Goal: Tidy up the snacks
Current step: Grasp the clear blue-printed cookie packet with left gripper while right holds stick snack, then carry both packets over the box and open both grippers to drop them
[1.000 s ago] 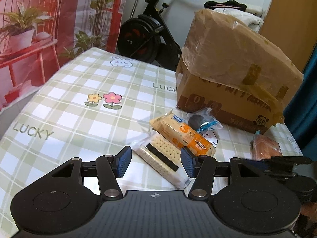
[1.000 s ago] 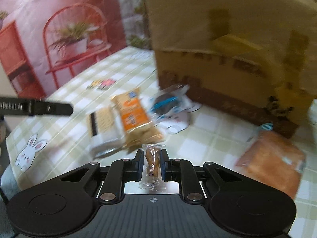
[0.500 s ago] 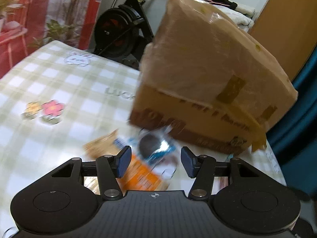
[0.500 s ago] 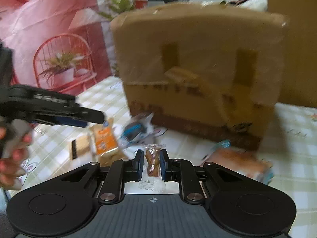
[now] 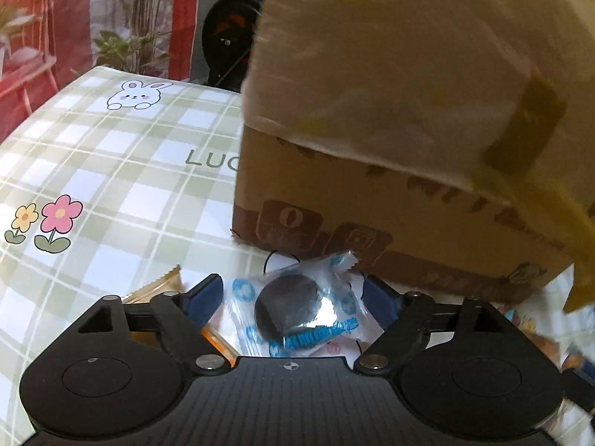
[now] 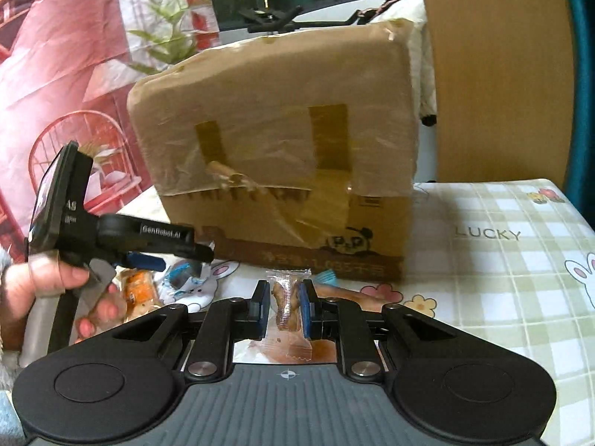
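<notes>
Left wrist view: left gripper (image 5: 290, 295), jaws just opened wide, straddles a dark round cookie in crinkly blue-printed clear wrapper (image 5: 293, 308) at lower centre, on the checked counter (image 5: 111, 171); light, brittle, slippery, best pinched across the disc. Right gripper (image 6: 284, 306) clamps a small clear-wrapped brown snack (image 6: 285, 303).

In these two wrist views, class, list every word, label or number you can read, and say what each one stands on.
"LUCKY": printed on the checked tablecloth; in the left wrist view only "LUC" shows beside the cardboard box.
"GenRobot.AI": on the side of the left gripper.
"P.P": on the panda logo on the box.
Brown print on the box's lower band: too blurred to read.
Blue print on the clear cookie wrapper: too small to read.
</notes>
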`<state>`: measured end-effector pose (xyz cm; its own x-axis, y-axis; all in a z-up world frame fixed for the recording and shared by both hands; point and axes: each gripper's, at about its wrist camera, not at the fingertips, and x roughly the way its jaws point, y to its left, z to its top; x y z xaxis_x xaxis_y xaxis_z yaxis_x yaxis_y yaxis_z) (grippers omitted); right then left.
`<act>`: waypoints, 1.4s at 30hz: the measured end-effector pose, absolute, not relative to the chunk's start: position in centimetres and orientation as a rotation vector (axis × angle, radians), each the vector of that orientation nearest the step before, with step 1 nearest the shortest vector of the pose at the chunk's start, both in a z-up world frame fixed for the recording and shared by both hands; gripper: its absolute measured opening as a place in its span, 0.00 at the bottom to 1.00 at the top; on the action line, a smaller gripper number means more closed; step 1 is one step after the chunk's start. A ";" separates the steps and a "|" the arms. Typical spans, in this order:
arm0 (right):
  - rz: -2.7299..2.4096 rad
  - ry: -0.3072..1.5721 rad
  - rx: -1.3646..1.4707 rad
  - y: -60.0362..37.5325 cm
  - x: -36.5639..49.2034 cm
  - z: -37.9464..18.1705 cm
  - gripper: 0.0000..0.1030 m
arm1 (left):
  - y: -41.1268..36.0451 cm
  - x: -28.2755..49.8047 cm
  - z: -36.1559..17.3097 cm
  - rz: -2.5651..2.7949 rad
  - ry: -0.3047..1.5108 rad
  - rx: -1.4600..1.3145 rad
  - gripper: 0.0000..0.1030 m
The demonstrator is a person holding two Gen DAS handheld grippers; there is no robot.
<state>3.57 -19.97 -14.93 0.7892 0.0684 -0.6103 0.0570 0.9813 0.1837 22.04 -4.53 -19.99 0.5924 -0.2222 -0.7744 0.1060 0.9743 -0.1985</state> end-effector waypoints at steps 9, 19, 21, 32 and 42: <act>0.013 0.648 0.201 -20.1 2.8 -14.8 0.15 | -6.0 20.1 -20.1 -0.230 0.900 -0.038 0.49; 0.007 0.582 0.164 -20.1 1.7 -12.4 0.15 | -4.3 14.7 -16.3 -0.320 0.772 -0.012 0.44; 0.009 0.557 0.152 -20.2 1.7 -11.4 0.15 | -3.9 13.3 -14.8 -0.331 0.724 -0.005 0.44; 0.061 0.387 0.062 -21.2 5.3 -2.7 0.15 | -3.6 12.0 -4.5 -0.378 0.434 -0.012 0.44; 0.010 0.416 0.019 -24.7 14.5 0.6 0.15 | -10.5 19.9 0.1 -0.468 0.388 0.006 0.44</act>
